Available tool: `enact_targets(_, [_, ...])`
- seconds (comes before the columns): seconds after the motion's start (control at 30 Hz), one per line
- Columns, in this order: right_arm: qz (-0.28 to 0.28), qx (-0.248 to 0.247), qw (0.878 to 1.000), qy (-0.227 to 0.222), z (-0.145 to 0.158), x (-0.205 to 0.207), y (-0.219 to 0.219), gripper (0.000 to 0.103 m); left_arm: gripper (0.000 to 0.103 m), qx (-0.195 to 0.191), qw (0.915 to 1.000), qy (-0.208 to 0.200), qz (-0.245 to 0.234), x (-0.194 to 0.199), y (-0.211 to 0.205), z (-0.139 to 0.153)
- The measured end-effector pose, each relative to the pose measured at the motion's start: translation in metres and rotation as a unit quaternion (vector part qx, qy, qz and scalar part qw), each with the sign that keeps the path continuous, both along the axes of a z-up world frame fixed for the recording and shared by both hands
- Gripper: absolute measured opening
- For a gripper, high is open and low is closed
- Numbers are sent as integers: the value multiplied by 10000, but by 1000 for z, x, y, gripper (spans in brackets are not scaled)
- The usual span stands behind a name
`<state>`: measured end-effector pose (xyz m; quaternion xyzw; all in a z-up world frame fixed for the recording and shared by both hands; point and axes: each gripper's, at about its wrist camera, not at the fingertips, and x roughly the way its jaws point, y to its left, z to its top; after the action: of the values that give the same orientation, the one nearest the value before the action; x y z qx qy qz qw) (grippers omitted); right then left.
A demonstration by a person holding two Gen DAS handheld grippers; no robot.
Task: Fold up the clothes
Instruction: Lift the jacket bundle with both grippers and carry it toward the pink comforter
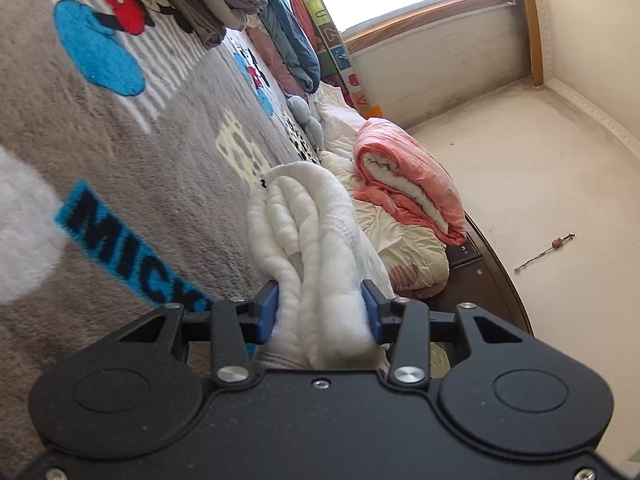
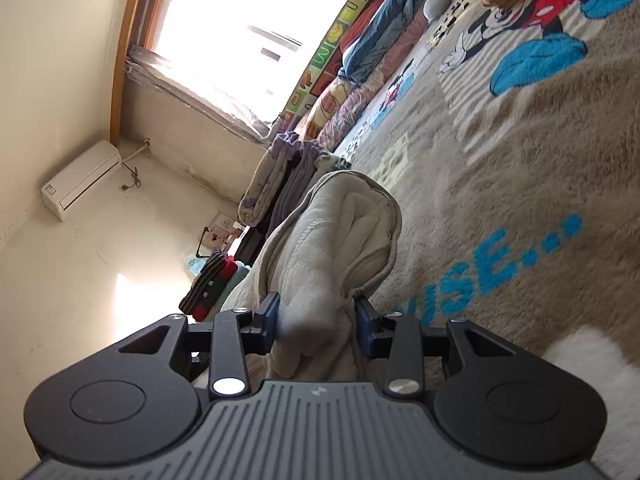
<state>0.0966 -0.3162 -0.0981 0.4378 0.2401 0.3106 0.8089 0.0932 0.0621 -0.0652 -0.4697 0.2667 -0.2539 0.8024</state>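
Gripping a bunched white fleecy garment [image 1: 316, 240], the left gripper [image 1: 319, 311] had its blue fingers [image 1: 267, 312] pressed into the cloth from both sides, with thick folds bulging out ahead of them. In the right wrist view the right gripper [image 2: 318, 318] was likewise clamped on a rolled wad of the same kind of pale fleece [image 2: 340, 236], its fingers [image 2: 270, 318] sunk into the fabric. Whether both wads belonged to one garment could not be told from either view, though that seemed likely. Each bundle ran straight out along the line of its fingers, away from the camera, so the long axis lay forward of each hand, not across it. Beneath both lay a grey cartoon-print blanket [image 1: 80, 184] on the bed, with a folded pink quilt [image 1: 408, 176] beyond the left bundle and stacked folded clothes [image 2: 280, 176] beyond the right one. Neither hand looked nearer to the cloth than the other; each already held its own end. Judging by this, the coming move turned on drawing the two held ends apart or together to lay a fold
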Motion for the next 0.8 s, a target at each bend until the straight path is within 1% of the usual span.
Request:
enact_targets(0.03, [-57, -10, 9999, -87, 4, 0, -5, 40, 41, -48, 10000, 3, -56, 7, -7, 1])
enact_targets(0.17, [-401, 30, 9988, -278, 15, 9, -36, 40, 40, -17, 9995, -37, -323, 47, -45, 9])
enact_targets(0.27, [-737, 121, 9966, -339, 17, 25, -65, 40, 40, 176, 9982, -198, -536, 83, -83, 22])
enact_targets(0.33, [-980, 164, 9942, -414, 18, 39, -84, 40, 40, 304, 9968, -283, -684, 109, -106, 30])
enact_targets(0.43, [-1348, 423, 9887, -507, 14, 66, -113, 40, 40, 491, 9938, -398, -911, 149, -138, 39])
enact_targets(0.5, [-1611, 442, 9843, -577, 11, 85, -131, 40, 40, 576, 9919, -446, -1039, 174, -158, 40])
enact_targets(0.6, [-1876, 652, 9780, -645, 7, 112, -155, 40, 40, 673, 9891, -527, -1197, 216, -187, 44])
enact_targets(0.67, [-2028, 645, 9748, -667, 8, 128, -170, 40, 40, 661, 9878, -575, -1287, 242, -204, 46])
enact_targets(0.8, [-2236, 541, 9689, -914, 12, 159, -199, 40, 40, 694, 9837, -734, -1490, 292, -241, 54])
